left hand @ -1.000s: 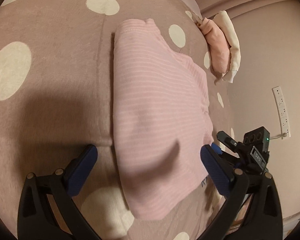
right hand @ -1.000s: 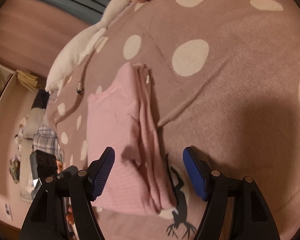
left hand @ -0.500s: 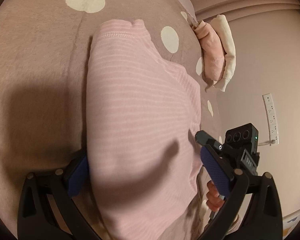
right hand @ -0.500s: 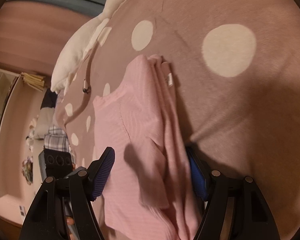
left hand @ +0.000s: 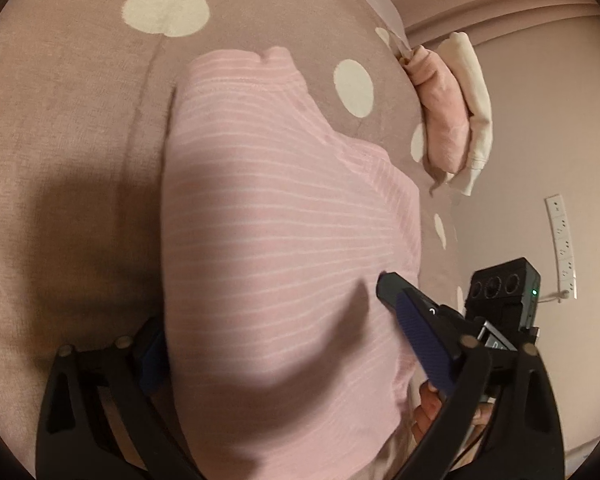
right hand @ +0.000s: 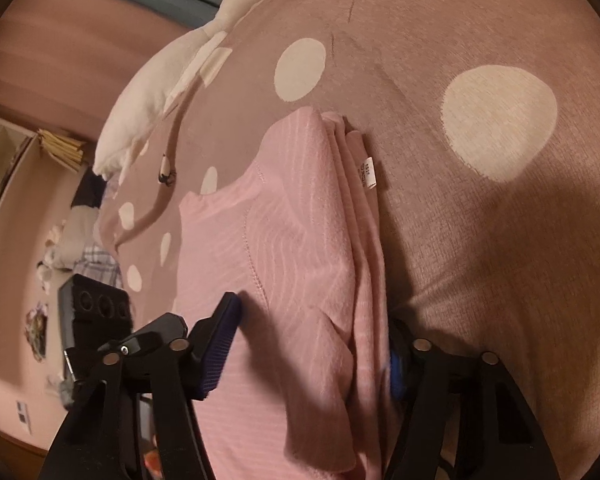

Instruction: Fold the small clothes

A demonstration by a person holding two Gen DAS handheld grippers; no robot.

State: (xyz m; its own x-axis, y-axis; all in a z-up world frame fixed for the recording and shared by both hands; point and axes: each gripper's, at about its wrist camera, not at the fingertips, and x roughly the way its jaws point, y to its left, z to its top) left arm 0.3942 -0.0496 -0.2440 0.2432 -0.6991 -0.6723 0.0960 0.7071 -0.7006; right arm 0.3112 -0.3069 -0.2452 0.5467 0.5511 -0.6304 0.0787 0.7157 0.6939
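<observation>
Left gripper (left hand: 284, 344) closing, pads astride near end of pink striped garment (left hand: 288, 216), not yet pinching. Right gripper (right hand: 312, 340) likewise closing astride the garment's folded edge. Garment lay flat on polka-dot blanket (left hand: 68, 120); pink-and-cream folded clothes (left hand: 452, 108) beyond garment.

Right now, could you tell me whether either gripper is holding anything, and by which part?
Nothing is gripped yet. Both the left gripper and the right gripper are closing around the near edge of the pink garment, one at each side of it.
</observation>
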